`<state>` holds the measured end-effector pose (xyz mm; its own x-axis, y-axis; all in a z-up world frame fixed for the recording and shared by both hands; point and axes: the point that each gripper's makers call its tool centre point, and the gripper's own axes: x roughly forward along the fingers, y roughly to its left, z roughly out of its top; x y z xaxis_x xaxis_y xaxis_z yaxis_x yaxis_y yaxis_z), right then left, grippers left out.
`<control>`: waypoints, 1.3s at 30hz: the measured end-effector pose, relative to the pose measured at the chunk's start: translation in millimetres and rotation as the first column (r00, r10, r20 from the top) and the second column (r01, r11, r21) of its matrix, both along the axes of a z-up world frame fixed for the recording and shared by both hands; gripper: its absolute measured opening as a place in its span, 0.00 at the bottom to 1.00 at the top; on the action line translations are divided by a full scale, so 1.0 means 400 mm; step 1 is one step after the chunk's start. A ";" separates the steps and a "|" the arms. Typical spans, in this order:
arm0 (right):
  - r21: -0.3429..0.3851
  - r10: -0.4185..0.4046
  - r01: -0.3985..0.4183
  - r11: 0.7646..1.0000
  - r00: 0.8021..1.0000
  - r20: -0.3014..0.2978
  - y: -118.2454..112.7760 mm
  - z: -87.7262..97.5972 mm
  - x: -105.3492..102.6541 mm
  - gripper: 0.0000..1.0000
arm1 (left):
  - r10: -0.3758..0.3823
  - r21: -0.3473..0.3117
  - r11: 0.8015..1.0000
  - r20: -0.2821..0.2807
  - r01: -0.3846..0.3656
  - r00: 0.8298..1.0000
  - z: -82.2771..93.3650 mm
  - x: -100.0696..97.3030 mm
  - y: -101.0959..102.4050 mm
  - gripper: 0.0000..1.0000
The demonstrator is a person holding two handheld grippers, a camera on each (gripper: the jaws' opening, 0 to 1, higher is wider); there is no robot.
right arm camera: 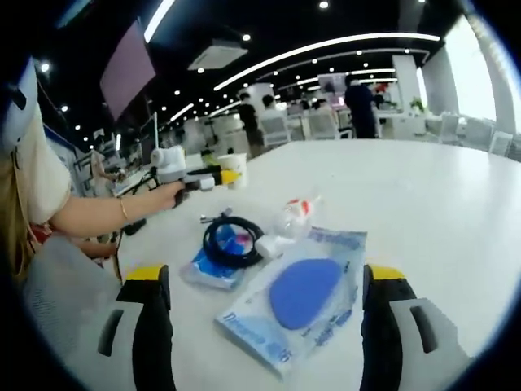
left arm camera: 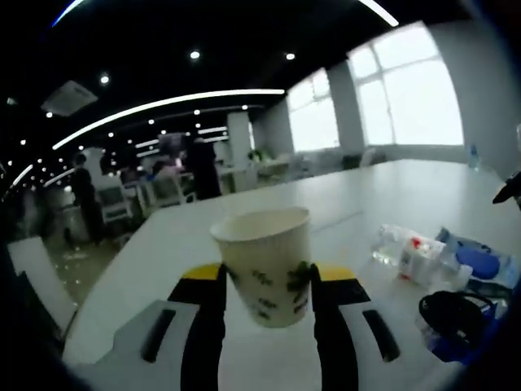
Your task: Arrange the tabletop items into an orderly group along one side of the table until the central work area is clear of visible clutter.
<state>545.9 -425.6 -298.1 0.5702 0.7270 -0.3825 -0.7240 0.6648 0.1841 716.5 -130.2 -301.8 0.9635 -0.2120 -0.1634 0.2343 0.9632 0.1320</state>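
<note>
Left gripper point(left arm camera: 267, 285) clamped on a paper cup point(left arm camera: 265, 265) above the white counter point(left arm camera: 391, 195). Right gripper point(right arm camera: 264, 326) jaws wide apart over a blue packet point(right arm camera: 303, 295), beside a coiled black cable point(right arm camera: 232, 238).

Left gripper view: low over table point(left arm camera: 391, 195), facing windows, paper cup point(left arm camera: 265, 262) close. Right gripper view: higher, sharing cup point(right arm camera: 234, 170), blue packet point(right arm camera: 298, 300).

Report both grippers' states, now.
Left gripper: shut on the white printed paper cup.
Right gripper: open, holding nothing, above the clear packet with blue disc.
</note>
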 end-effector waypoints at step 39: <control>-0.019 -0.015 0.015 1.000 1.000 -0.001 -0.018 -0.012 0.000 0.96 | 0.021 0.022 1.000 -0.085 -0.019 0.996 -0.140 0.011 -0.014 0.51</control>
<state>546.1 -432.8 -303.1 0.5809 0.7106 -0.3970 -0.7135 0.6793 0.1719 721.1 -135.8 -357.7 0.9500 -0.1882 -0.2490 0.2259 0.9651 0.1326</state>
